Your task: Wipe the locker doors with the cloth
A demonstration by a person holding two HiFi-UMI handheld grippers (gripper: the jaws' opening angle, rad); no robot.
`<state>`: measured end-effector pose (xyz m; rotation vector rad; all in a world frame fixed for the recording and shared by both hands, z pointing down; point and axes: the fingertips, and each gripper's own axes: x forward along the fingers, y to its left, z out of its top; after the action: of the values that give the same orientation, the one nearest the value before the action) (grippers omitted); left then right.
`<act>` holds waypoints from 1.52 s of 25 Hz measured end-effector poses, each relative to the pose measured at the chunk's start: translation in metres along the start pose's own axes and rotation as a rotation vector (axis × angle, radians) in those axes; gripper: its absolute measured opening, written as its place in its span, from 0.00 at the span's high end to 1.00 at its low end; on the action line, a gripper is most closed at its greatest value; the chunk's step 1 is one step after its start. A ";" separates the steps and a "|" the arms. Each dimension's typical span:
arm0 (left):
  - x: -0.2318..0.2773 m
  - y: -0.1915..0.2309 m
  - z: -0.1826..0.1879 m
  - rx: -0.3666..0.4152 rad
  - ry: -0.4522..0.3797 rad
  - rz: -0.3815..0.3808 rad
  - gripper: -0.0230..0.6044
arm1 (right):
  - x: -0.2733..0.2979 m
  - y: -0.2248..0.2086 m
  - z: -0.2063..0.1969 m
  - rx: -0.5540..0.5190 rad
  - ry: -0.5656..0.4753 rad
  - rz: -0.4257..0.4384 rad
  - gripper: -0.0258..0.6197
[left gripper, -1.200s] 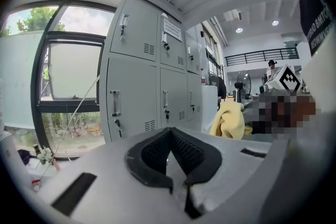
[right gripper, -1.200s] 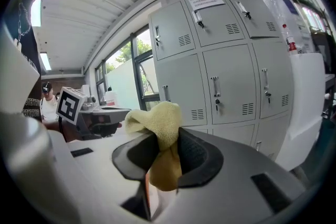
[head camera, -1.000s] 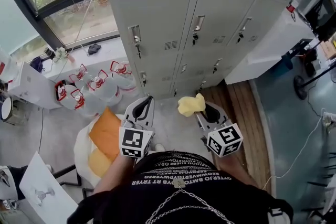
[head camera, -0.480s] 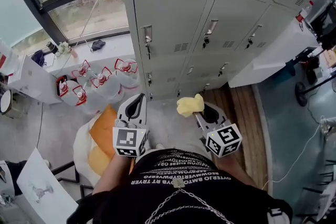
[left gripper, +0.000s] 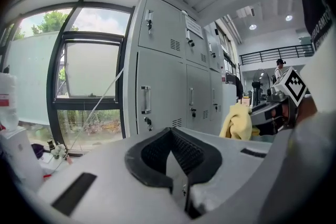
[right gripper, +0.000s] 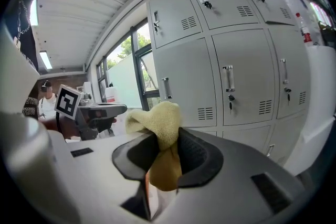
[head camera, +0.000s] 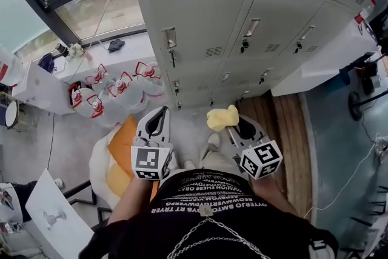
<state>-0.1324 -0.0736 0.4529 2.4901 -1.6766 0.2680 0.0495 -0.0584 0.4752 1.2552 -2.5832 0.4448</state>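
Note:
My right gripper [head camera: 235, 125] [right gripper: 167, 152] is shut on a yellow cloth [head camera: 220, 117] [right gripper: 160, 123], which bunches up out of the jaws. The cloth also shows at the right of the left gripper view [left gripper: 237, 121]. My left gripper [head camera: 156, 121] [left gripper: 172, 157] is shut with nothing in it. Both grippers hang in front of me, short of the grey locker doors [head camera: 200, 18] [right gripper: 244, 84] [left gripper: 157, 89]. Each door has a handle, a lock and a vent. The cloth is apart from the doors.
Several large water bottles [head camera: 112, 94] stand on the floor left of the lockers, under a window [head camera: 91, 9]. An orange bag [head camera: 124, 148] lies by my left gripper. A white counter [head camera: 327, 57] runs to the right of the lockers, with wooden flooring [head camera: 273, 124] below it.
The lockers have drawn closer and shifted right in the head view. My left gripper has drifted slightly left. The cloth stays clamped in my right gripper.

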 end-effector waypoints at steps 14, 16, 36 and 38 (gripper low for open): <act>0.069 0.028 0.016 -0.007 0.014 0.065 0.96 | 0.070 -0.042 0.028 -0.005 0.029 0.101 0.82; 0.077 0.031 0.017 -0.009 0.018 0.074 0.96 | 0.075 -0.048 0.031 -0.008 0.031 0.111 0.82; 0.129 0.050 0.040 -0.005 0.043 0.232 0.96 | 0.119 -0.098 0.075 -0.044 0.006 0.265 0.82; 0.131 0.052 0.045 -0.024 0.030 0.251 0.96 | 0.122 -0.101 0.080 -0.054 0.003 0.287 0.82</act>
<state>-0.1288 -0.2208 0.4378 2.2446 -1.9675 0.3063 0.0500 -0.2356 0.4593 0.8672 -2.7626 0.4248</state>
